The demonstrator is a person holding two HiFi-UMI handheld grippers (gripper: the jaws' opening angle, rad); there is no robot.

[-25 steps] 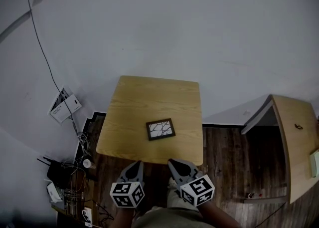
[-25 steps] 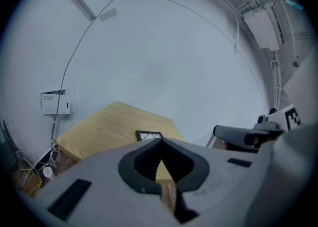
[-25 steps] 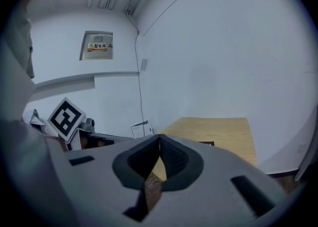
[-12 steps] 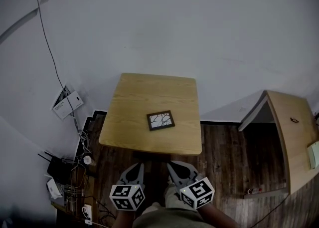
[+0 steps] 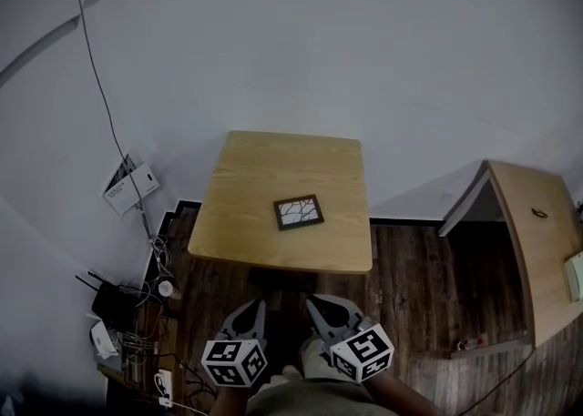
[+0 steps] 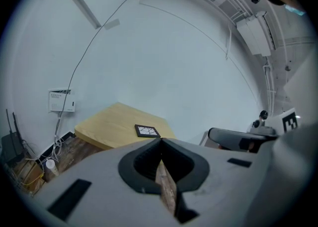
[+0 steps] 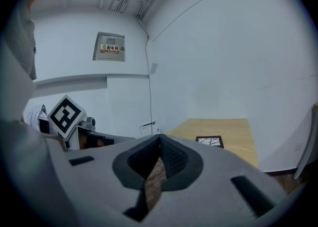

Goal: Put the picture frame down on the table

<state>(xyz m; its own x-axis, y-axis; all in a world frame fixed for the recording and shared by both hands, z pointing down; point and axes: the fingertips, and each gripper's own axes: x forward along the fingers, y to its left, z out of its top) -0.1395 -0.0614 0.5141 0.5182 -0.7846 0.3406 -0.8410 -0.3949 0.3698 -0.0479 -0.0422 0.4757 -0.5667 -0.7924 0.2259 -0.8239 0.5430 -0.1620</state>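
Dim, flat, even light with soft shadows; gripper views are fisheye-warped (dark vignetted corners), near foreground blurred.

Two claws: the left claw [image 5: 255,307] and the right claw [image 5: 314,303]. Ahead of them, one surface [image 5: 246,214] carries one frame [image 5: 299,212]. Right of the right claw, one desk [image 5: 537,259]. Left of the left claw, one wall box [image 5: 130,184] and one router [image 5: 114,300].

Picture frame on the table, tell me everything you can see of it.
The picture frame is small and rectangular: a dark border around a pale picture with dark branching lines. It lies flat, face up, slightly skewed, on the light wooden table, near its middle, slightly toward the person's edge. Only the table touches it.
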